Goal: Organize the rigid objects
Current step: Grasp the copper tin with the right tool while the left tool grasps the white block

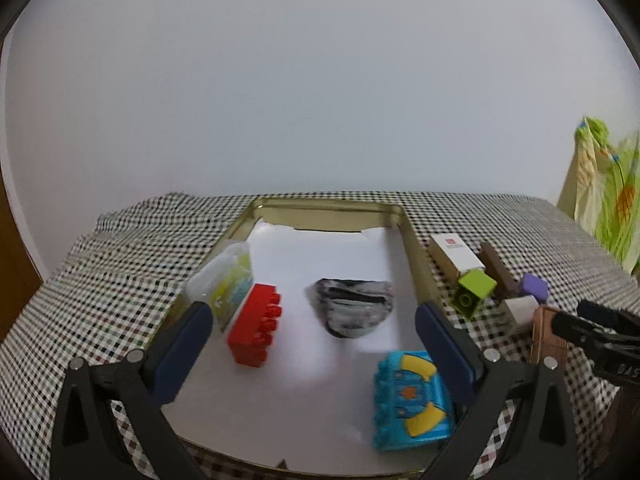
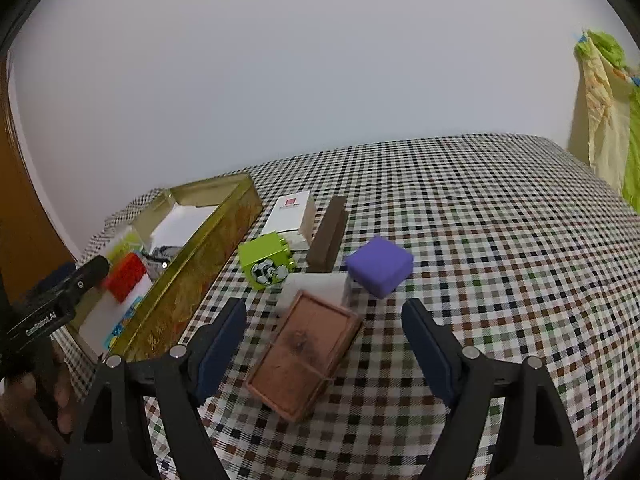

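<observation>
Spread wide and empty, the left gripper (image 1: pixel 312 330) hangs over the gold tin (image 1: pixel 326 209), lower centre, above the red brick (image 1: pixel 256 326). Right gripper (image 2: pixel 324 330), likewise spread, straddles the brown box (image 2: pixel 306 356) without touching.

Glossy gold metal tin (image 2: pixel 192 268) lined with matt white paper (image 1: pixel 320 256); woven checked tablecloth (image 2: pixel 480 220); shiny plastic red brick (image 1: pixel 256 326) and green block (image 2: pixel 266 258); matt purple block (image 2: pixel 380 266); worn, rough brown wooden box (image 2: pixel 306 354).
</observation>
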The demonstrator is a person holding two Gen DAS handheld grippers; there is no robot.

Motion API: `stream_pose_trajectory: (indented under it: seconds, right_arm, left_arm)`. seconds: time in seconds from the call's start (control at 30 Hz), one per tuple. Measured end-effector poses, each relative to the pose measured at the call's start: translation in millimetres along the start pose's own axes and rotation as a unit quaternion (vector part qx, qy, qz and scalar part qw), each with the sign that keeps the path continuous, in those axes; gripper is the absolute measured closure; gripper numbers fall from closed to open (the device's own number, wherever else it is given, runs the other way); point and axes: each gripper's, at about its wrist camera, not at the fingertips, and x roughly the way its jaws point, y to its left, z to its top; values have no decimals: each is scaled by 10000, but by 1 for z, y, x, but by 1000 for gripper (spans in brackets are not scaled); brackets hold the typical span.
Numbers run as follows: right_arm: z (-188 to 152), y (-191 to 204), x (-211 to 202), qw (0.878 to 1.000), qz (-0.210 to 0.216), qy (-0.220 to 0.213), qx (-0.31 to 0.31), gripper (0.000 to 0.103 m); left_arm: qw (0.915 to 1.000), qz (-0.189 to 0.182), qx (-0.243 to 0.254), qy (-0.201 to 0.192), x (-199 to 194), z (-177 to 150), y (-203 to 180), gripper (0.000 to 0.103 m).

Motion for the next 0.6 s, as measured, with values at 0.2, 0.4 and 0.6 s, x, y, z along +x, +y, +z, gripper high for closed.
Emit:
stream_pose_trajectory:
  seconds: [0.2, 0.4, 0.6]
  right_arm:
    - [-1, 4, 10, 9989, -221, 362, -202, 21]
    - [-6, 7, 27, 9967, -170, 771, -181, 21]
    - [-11, 8, 29, 9960, 0, 877, -182, 44]
  left_arm:
    - [9999, -28, 83, 93, 6, -1, -11, 0]
    - [9998, -85, 96, 124, 8, -2, -18, 0]
    - [9997, -180, 132, 142, 3, -2, -24, 0]
